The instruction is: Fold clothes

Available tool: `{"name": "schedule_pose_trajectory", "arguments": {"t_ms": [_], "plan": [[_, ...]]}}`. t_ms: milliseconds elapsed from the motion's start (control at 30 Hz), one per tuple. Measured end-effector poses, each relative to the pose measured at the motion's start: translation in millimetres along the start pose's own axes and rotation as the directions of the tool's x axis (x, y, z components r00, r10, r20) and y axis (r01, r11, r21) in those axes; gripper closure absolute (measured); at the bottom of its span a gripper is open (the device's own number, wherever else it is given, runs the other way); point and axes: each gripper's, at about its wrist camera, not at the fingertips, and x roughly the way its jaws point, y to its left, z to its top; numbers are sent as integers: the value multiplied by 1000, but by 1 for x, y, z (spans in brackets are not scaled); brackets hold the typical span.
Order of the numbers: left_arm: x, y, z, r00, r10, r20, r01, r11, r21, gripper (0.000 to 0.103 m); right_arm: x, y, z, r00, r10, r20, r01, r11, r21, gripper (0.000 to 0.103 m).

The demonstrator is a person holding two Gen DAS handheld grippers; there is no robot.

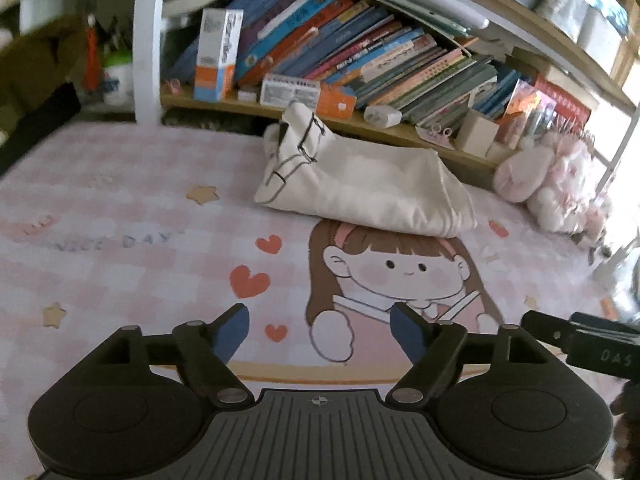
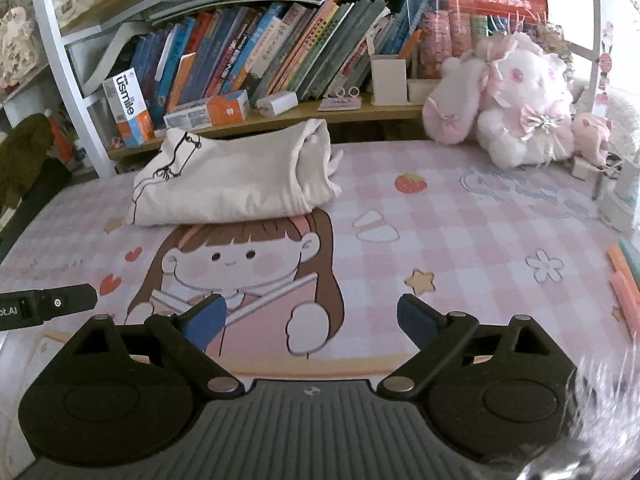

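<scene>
A cream garment (image 1: 360, 184) with a black line drawing lies folded into a thick bundle at the far side of the pink checked mat (image 1: 140, 248), just in front of the bookshelf. The right wrist view shows the same garment (image 2: 232, 180) folded, its layered end to the right. My left gripper (image 1: 320, 332) is open over the cartoon girl print, well short of the garment, with nothing between its blue pads. My right gripper (image 2: 312, 320) is also open and empty, hovering above the mat (image 2: 460, 240) on the near side. Each gripper's body shows at the other view's edge.
A low shelf packed with books (image 1: 360, 52) and small boxes (image 2: 128, 108) runs behind the mat. Pink and white plush toys (image 2: 516, 96) sit at the back right corner. Orange and teal items (image 2: 626, 280) lie at the right edge. A dark shape (image 1: 36, 120) stands far left.
</scene>
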Motion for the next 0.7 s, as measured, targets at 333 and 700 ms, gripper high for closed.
{"name": "schedule_pose_trajectory", "arguments": {"t_ms": [333,700], "plan": [[-23,-9,-16,997,50,55,-52,998,31,10,-27,18,-20,998,-31,48,33,999,-32,5],[-32,-8,-24,998,34,54,-36,999,32,6,-36,29,-33,999,-14,49,18,996,-86,4]]}}
